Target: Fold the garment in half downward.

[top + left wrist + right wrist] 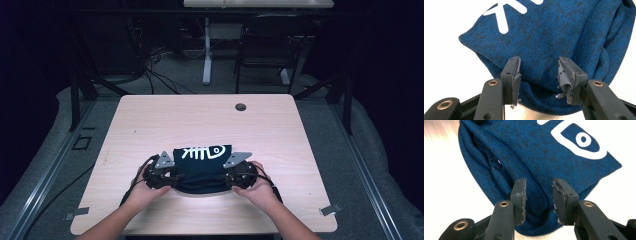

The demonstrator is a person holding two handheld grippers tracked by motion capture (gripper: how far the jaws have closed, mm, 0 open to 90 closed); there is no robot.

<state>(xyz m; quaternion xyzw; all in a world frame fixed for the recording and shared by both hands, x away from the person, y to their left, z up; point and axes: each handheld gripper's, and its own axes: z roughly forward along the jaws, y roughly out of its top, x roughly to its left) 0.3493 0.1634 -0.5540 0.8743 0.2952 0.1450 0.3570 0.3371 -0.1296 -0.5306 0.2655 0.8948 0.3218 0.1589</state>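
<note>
Nearest to me, my two hands bring the grippers in from the near edge of the table (150, 120). The left gripper (161, 174) and right gripper (239, 172) sit at the two near corners of a folded blue knit garment (202, 167).

In the left gripper view, the left gripper (539, 75) has its jaws parted, with the cloth (554, 35) lying beyond and between them; I see no fabric pinched. Its pads are frayed. In the right gripper view, the right gripper (539, 195) stands likewise, jaws apart over the rolled near fold of the garment (524, 155), nothing gripped.

I judge the garment light, soft and limp: it will sag and unfold if lifted by one layer. The thick folded near edge offers the best hold, all layers taken together at each corner.

Farther off, the white fish-skeleton print (204, 151) faces up.
</note>
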